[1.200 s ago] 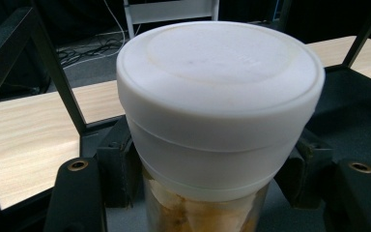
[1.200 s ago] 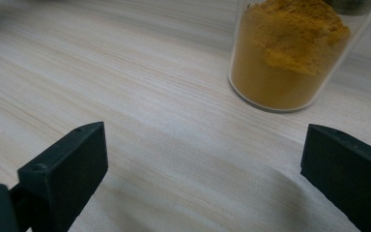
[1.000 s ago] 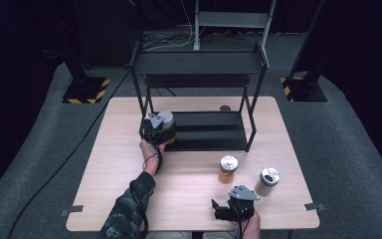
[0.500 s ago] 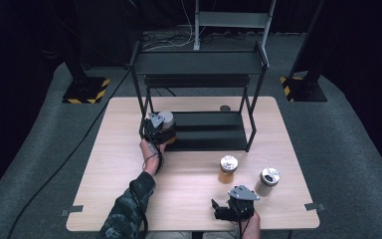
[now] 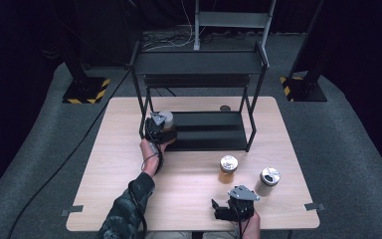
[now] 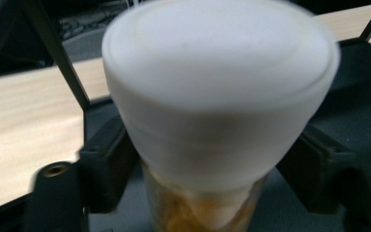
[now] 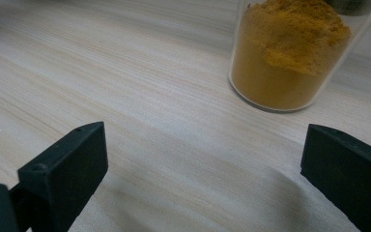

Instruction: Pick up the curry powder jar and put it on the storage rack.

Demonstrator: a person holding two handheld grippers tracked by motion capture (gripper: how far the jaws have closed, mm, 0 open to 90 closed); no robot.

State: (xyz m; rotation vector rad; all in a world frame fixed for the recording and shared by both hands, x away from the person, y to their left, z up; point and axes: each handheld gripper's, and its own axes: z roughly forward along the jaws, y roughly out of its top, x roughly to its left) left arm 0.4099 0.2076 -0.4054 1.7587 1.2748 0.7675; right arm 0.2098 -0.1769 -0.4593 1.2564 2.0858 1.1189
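Left gripper (image 5: 160, 130) sits at the left end of the black rack's (image 5: 199, 62) lower shelf, toward the worktop's (image 5: 104, 169) far-left part. White-capped jar (image 6: 220, 96) stands between its jaws; in the left gripper view the jaws flank the glass just under the cap, and they've just been opening, so the pads look backed off the jar rather than pressing it. Jar upright, long axis vertical, cap up, base on the shelf as far as I can tell.

Handling guess: small glass jar with dry contents, light, rigid, smooth and slippery walls, breakable if tipped off the shelf. Best hold is across the glass body below the cap, not on the cap itself, which may slip or twist.

Right gripper (image 5: 229, 208) rests near the worktop's near edge, right of centre, jaws spread wide, nothing between them. Jar of orange powder (image 7: 290, 58) stands ahead of it; another jar with a dark-speckled lid (image 5: 268, 180) is just beside that, toward the right edge.
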